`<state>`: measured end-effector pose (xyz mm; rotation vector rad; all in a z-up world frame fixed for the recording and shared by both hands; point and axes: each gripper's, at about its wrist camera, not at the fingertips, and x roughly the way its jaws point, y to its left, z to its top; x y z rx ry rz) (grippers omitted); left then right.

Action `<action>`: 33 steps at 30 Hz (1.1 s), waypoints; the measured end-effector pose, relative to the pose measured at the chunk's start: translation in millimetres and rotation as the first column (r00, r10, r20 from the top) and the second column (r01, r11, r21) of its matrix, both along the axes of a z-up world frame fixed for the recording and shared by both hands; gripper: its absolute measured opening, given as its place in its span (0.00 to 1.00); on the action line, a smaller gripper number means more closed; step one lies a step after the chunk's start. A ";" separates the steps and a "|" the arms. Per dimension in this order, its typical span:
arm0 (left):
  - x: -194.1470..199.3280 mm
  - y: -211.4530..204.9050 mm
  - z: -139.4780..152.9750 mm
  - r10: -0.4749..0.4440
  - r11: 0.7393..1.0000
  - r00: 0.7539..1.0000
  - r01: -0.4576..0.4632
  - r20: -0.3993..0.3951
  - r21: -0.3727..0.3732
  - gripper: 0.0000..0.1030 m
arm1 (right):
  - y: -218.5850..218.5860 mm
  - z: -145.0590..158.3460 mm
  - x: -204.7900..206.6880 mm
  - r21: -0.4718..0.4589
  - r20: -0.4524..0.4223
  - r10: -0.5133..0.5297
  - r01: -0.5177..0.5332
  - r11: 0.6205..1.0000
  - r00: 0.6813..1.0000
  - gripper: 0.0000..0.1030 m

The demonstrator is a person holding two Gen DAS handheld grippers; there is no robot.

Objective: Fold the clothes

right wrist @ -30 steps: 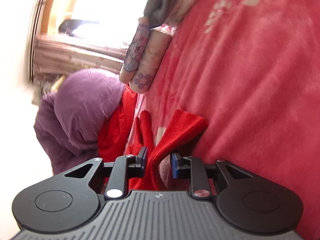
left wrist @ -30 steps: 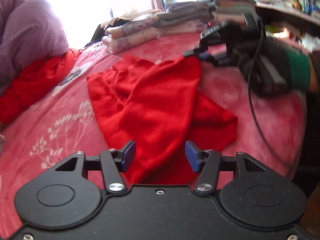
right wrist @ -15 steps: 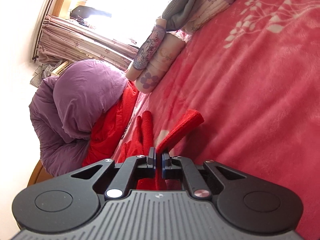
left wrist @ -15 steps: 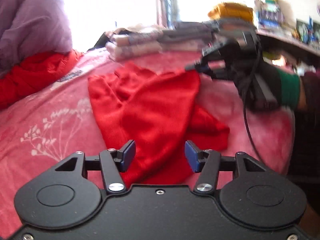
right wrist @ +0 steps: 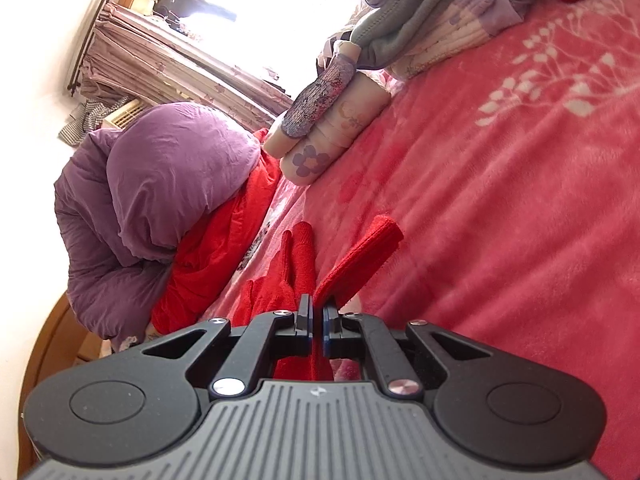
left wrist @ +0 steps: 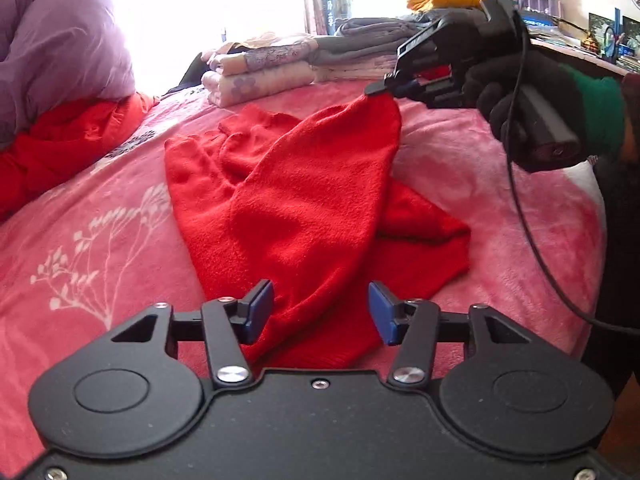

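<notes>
A red knitted sweater (left wrist: 304, 204) lies crumpled on the pink floral blanket (left wrist: 88, 240). My right gripper (left wrist: 386, 90), held by a black-gloved hand, is shut on the sweater's sleeve cuff and lifts it off the bed at the far right. In the right wrist view the gripper (right wrist: 316, 316) pinches the red sleeve (right wrist: 360, 260), whose cuff sticks out past the fingertips. My left gripper (left wrist: 320, 312) is open and empty, hovering just above the near hem of the sweater.
A stack of folded clothes (left wrist: 260, 74) and grey folded items (left wrist: 360, 44) sit at the far side of the bed. A purple duvet (left wrist: 56, 48) over a red garment (left wrist: 60, 136) lies at the left. A cluttered shelf (left wrist: 580, 36) is at the right.
My right gripper closed on the sleeve cuff and raised it up and toward the right. The left gripper stayed open over the hem.
</notes>
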<state>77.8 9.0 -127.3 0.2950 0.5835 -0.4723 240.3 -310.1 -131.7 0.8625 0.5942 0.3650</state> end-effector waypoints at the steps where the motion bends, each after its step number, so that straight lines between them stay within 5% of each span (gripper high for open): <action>1: -0.4 -0.2 -2.0 -0.002 1.000 1.000 0.002 0.008 0.010 0.37 | 2.4 5.0 -0.6 -0.016 -0.004 -0.001 0.001 1.000 1.000 0.06; 6: -7.3 -9.5 -8.4 -0.051 0.994 0.996 0.043 0.074 0.105 0.30 | 15.2 36.1 0.9 -0.099 -0.044 -0.030 0.026 0.995 0.999 0.06; 10: -4.4 -1.3 -8.2 -0.039 0.997 0.997 0.034 0.070 0.075 0.09 | 32.7 63.0 8.3 -0.158 -0.057 -0.044 0.034 0.987 0.997 0.06; 17: 7.8 35.4 3.1 -0.010 0.977 1.000 0.004 -0.027 -0.213 0.07 | 79.7 101.0 36.3 -0.294 -0.069 -0.045 0.023 0.956 0.997 0.06; 24: 20.2 59.1 6.0 -0.002 0.907 0.991 -0.056 -0.136 -0.418 0.06 | 125.7 112.6 80.0 -0.385 -0.132 -0.040 -0.014 0.923 0.990 0.06; 33: 33.3 88.1 1.8 0.003 0.803 0.959 -0.171 -0.284 -0.571 0.06 | 199.8 107.8 120.4 -0.505 -0.170 0.010 -0.096 0.858 0.985 0.06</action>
